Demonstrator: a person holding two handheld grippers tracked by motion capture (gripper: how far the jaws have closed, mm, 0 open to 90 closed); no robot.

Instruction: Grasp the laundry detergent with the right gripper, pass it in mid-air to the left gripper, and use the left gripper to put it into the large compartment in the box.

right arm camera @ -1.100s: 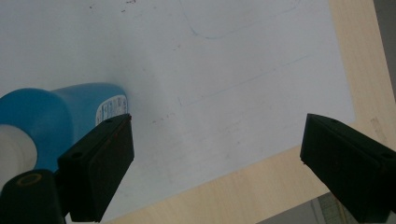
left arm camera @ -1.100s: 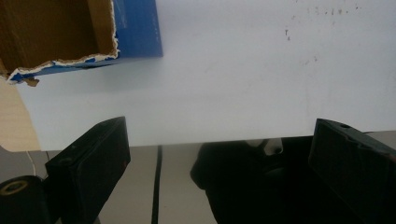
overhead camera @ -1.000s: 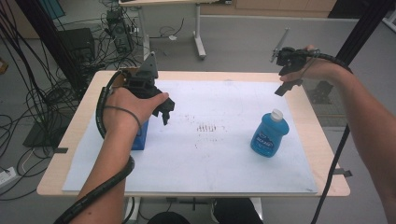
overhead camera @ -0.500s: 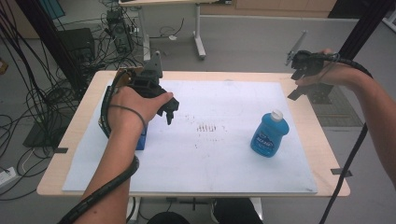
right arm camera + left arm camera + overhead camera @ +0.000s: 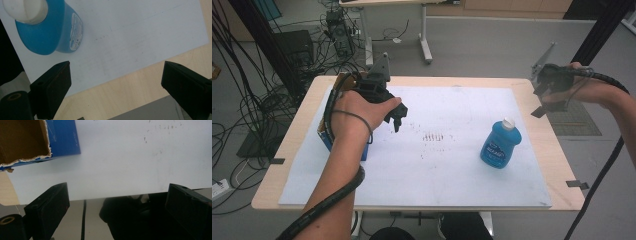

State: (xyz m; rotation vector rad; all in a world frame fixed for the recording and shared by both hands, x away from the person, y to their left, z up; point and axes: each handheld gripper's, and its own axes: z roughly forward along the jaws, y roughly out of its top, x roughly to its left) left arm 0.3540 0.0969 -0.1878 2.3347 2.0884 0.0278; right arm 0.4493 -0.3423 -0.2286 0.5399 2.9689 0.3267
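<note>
Blue bottle (image 5: 500,145), white cap, upright on the white sheet (image 5: 452,170) at the desk's (image 5: 287,150) right side. Right tongs (image 5: 539,107): open, empty, above the desk's right edge, apart from the bottle. Left tongs (image 5: 398,117): open, empty, beside a torn blue box (image 5: 62,137).

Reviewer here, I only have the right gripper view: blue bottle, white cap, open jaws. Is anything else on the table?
Observer: Yes, a torn-open blue cardboard box at the table's left side, partly under the left forearm.
Reviewer: Is the left gripper holding it?
Observer: No, the left gripper hangs open over the white sheet, nothing between its jaws.
Reviewer: Is the bottle upright?
Observer: Yes, the blue bottle stands upright, apart from the right gripper.
</note>
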